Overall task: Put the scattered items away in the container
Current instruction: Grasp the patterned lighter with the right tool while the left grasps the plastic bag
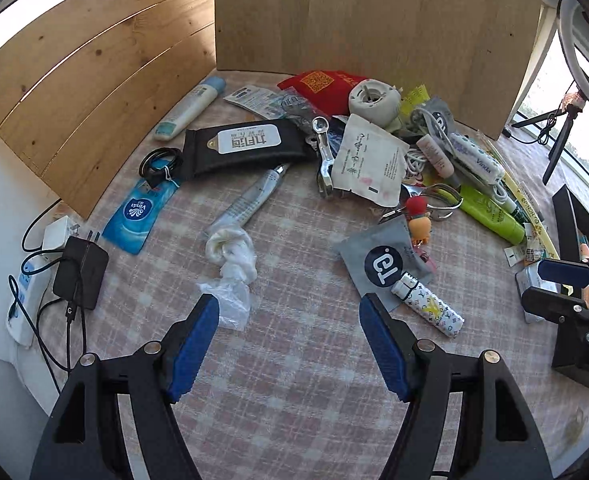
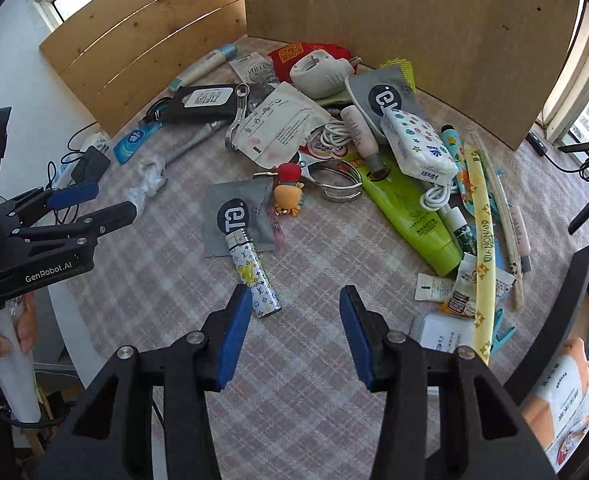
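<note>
On the checked cloth: I see small things strewn from the middle to the far wooden boards; both claws hang above it, pointing steeply down, nothing in either.
Left claw [image 1: 289, 346]: released, jaws wide, bare tablecloth [image 1: 294, 400] between the pads.
Right claw [image 2: 296, 338]: released, jaws part open, empty; its left pad sits just beside the patterned lighter [image 2: 254, 276].
Container [image 2: 574, 340]: black-walled box at the right edge of my right view, already with a packet and blue clips inside; I judge this is the target, though only a corner shows.
Nearest picks: lighter lying across the corner of a grey packet [image 2: 234, 216]; crumpled plastic bag [image 1: 230, 276] just ahead of my left claw's left pad.
Risk, double pick: lighter overlaps the packet, so a low pinch may drag the packet along or flick it aside.
Risk, slip: lighter is smooth and rounded; a grip near one end could let it swing out on the way to the box.
Risk, snag: white cable [image 2: 338, 136] threads under the tissue pack [image 2: 418, 148] and over the green tube [image 2: 410, 212]; pulling any one may tow the others.
Risk, collision: both claws share the same patch of table; reaching across for the box could knock one against the other.
Risk, soft bag: thin plastic may collapse and leave the pads closing on cloth instead.
</note>
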